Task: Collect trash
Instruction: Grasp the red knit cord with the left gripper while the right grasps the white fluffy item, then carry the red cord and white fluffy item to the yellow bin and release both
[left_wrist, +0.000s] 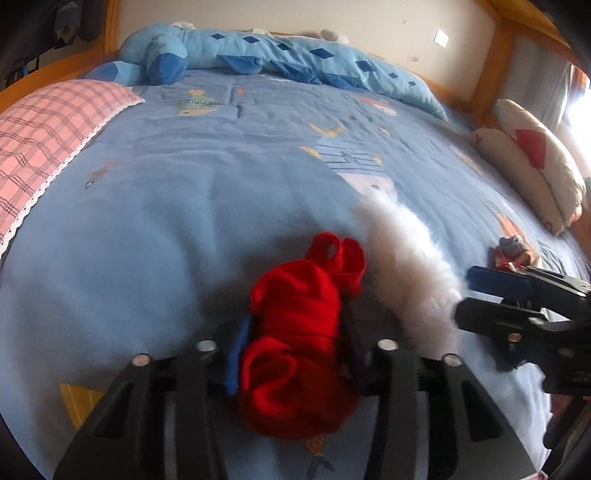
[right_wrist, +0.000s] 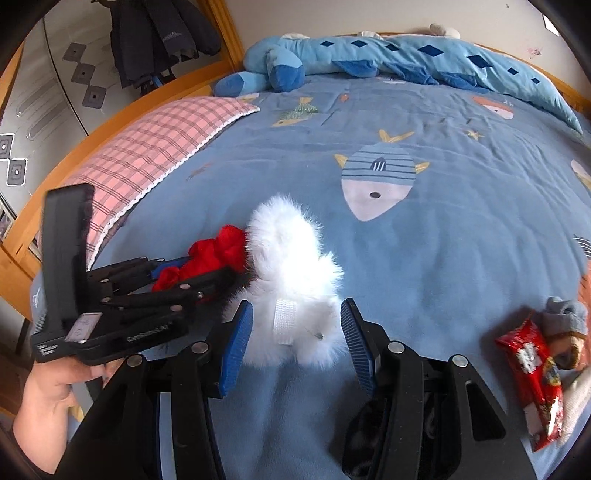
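Observation:
A bunched red cloth (left_wrist: 295, 332) lies on the blue fish-print bedspread (left_wrist: 184, 240), and my left gripper (left_wrist: 295, 314) is shut on it, its pads pressing both sides. From the right wrist, that left gripper (right_wrist: 199, 269) holds the red cloth (right_wrist: 218, 251) beside a white fluffy piece (right_wrist: 291, 258). My right gripper (right_wrist: 295, 306) stands open around the near end of the fluffy piece, the fur reaching its blue pads (right_wrist: 236, 343). The right gripper (left_wrist: 467, 295) sits at the right of the white fluff (left_wrist: 406, 258). A red snack wrapper (right_wrist: 532, 373) lies right of it.
A pink plaid pillow (right_wrist: 159, 147) lies at the left and a long blue plush toy (right_wrist: 369, 55) along the far edge. A grey sock bundle (right_wrist: 565, 317) rests by the wrapper. A white cushion (left_wrist: 535, 162) sits right. The wooden bed frame (right_wrist: 110, 125) borders the bed.

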